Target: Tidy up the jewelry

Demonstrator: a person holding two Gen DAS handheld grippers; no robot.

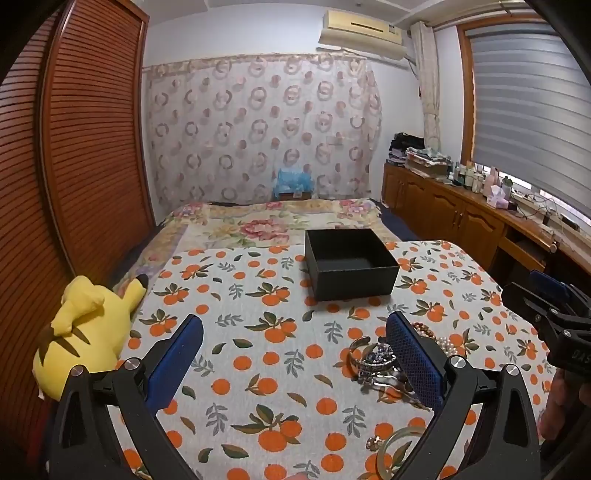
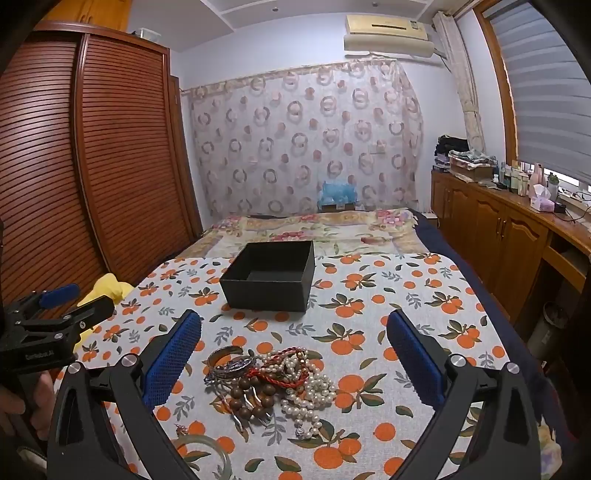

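Tangled jewelry pile [image 2: 271,384] (pearls, beads) near open black box [image 2: 271,275].

A louvered wooden wardrobe [image 2: 92,155] is lining the left wall, a patterned curtain [image 2: 306,140] is hanging across the far wall under an air conditioner [image 2: 388,35], and wooden cabinets [image 2: 491,236] are running beneath the blind-covered window [image 2: 546,81] at right.

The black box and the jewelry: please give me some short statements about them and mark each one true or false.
1. The black box is empty. True.
2. The pearl necklace lies inside the box. False: it lies in the jewelry pile on the orange-print cloth.
3. The right gripper is open, holding nothing. True.
4. The left gripper is shut on a bracelet. False: its fingers are apart, empty.
5. The box has a lid on. False: it is open.
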